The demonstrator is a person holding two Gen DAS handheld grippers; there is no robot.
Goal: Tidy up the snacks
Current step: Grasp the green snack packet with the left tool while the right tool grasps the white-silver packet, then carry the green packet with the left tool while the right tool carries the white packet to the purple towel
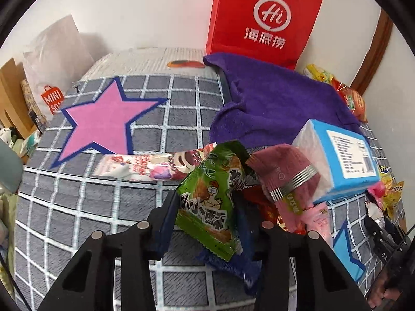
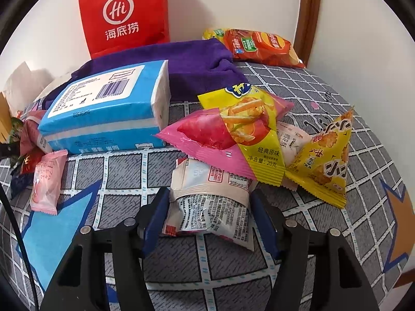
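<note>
Grips on two snack packets — one in each claw.
The left gripper [image 1: 207, 207] is closed on the green chicken packet [image 1: 210, 194], its blue pads pressing both edges; a dark blue packet [image 1: 233, 267] lies just beneath, so lift straight up to avoid dragging it. The right gripper [image 2: 207, 217] clamps the white printed packet [image 2: 212, 207], whose far end sits under the pink-and-yellow chip bag [image 2: 233, 134] — draw it back gently.

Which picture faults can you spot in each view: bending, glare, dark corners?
Left wrist view: the bedspread grid bows outward, black corners ring the picture. Right wrist view: same barrel bending, glare streaks on the pink-and-yellow snack bag, and the red bag throws a soft shadow on the wall.
</note>
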